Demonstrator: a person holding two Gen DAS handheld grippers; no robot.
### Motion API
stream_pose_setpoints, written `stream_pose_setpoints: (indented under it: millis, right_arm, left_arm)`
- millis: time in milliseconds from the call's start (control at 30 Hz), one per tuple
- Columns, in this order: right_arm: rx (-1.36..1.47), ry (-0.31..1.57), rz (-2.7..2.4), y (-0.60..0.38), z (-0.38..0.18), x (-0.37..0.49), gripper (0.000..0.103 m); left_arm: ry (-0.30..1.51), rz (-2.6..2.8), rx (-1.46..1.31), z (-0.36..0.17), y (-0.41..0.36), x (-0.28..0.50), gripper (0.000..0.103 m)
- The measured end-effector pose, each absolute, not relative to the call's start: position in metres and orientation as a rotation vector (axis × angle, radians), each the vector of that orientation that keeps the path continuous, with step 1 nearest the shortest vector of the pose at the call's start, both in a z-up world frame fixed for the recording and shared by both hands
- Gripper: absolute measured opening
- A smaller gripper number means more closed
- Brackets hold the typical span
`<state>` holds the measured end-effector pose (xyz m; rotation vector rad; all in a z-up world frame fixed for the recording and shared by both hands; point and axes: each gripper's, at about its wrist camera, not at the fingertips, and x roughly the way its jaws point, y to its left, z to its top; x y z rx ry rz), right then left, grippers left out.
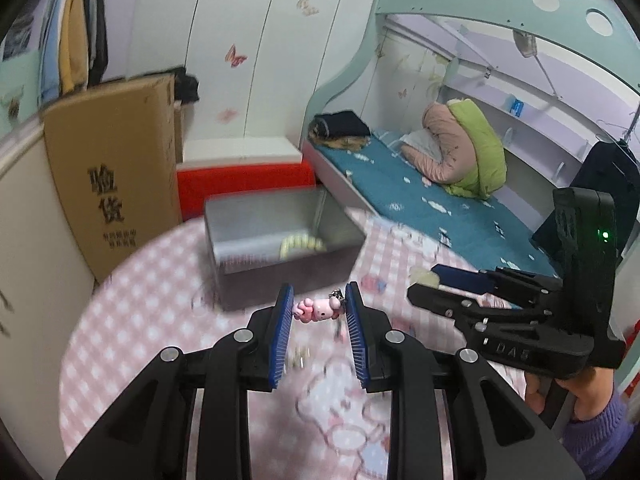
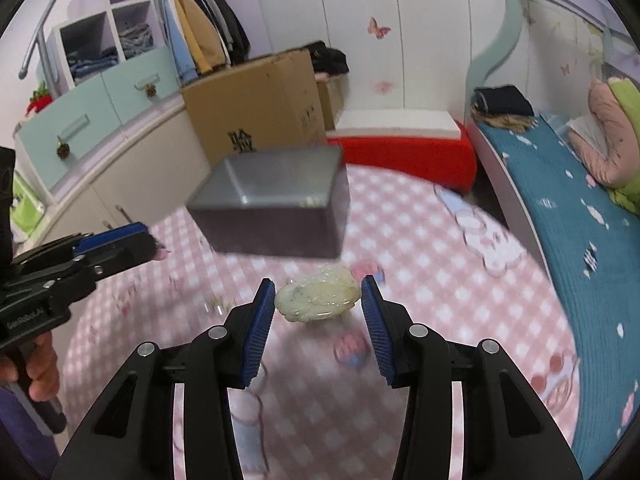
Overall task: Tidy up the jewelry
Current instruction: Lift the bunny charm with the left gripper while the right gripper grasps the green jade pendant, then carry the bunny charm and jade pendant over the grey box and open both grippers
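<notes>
My left gripper [image 1: 319, 309] is shut on a pink cat-figure charm [image 1: 316, 309] with a small metal clasp, held above the pink checked tablecloth [image 1: 160, 312]. The grey metal box [image 1: 280, 240] stands open just beyond it, with a pale bead bracelet [image 1: 301, 243] inside. My right gripper [image 2: 318, 300] is shut on a pale green carved jade pendant [image 2: 318, 298], held above the cloth in front of the box [image 2: 276, 208]. The right gripper also shows in the left wrist view [image 1: 424, 288]. The left gripper shows at the left of the right wrist view [image 2: 154, 246].
A small blurred piece of jewelry [image 1: 298, 356] lies on the cloth below my left fingers. A cardboard box [image 1: 116, 168] and a red bench [image 1: 244, 180] stand behind the round table. A bed with a teal cover [image 1: 432, 196] runs along the right.
</notes>
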<state>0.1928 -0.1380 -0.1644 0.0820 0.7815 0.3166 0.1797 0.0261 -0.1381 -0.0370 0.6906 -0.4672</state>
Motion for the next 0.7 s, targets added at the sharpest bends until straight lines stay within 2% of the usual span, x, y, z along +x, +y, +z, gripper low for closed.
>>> stream_pose_setpoints:
  millis: [267, 700]
  right_arm:
    - [0.089, 0.737, 0.353, -0.12, -0.137, 0.242, 0.044]
    - [0.032, 0.821, 0.35, -0.093, -0.167, 0.295, 0.044]
  left_arm:
    - [0.685, -0.467, -0.05, -0.115, 0.02, 0.236, 0.025]
    - [0.816, -0.396, -0.073, -0.159, 0.021, 0.293, 0.025]
